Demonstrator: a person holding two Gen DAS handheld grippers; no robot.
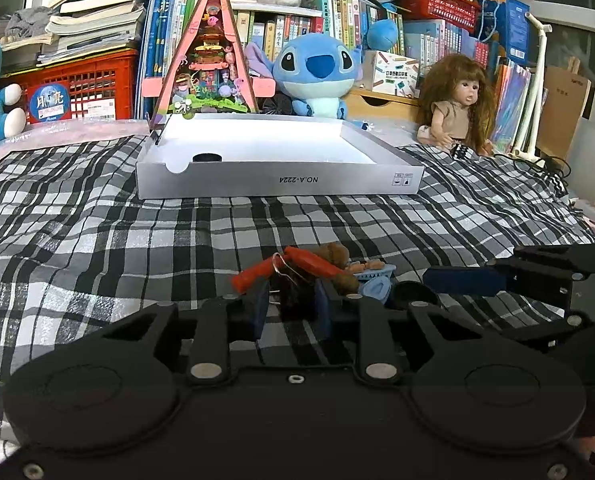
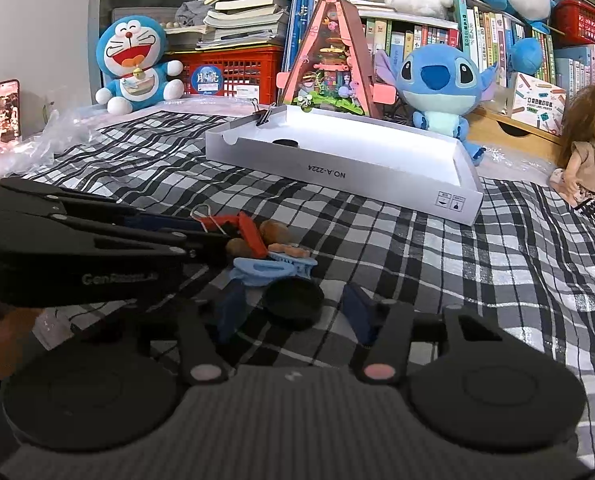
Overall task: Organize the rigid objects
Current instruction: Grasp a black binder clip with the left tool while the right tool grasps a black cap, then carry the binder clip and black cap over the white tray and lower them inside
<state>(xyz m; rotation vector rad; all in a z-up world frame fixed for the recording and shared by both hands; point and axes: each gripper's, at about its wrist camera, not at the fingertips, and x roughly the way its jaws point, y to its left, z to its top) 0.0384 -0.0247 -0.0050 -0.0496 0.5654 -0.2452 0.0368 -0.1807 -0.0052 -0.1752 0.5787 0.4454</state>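
Left wrist view: left tool (image 1: 291, 312) has its blue pads drawn close together around a dark binder clip (image 1: 293, 292); contact looks like a grip.
Clutter pile: red plastic clip (image 2: 249, 232), brown furry pieces (image 2: 273, 232), light blue hair claw (image 2: 273, 268), grouped on the black-and-white plaid bed cover (image 2: 457, 280), near its front edge.
Right tool (image 2: 293, 312): pads stand apart on either side of a round black lid (image 2: 293, 300), not touching it.
White shallow cardboard box (image 1: 277, 180): further back on the bed, a second black disc (image 1: 206, 157) inside near its front wall.
Backdrop: blue plush toy (image 1: 317, 72), long-haired doll (image 1: 457, 104).
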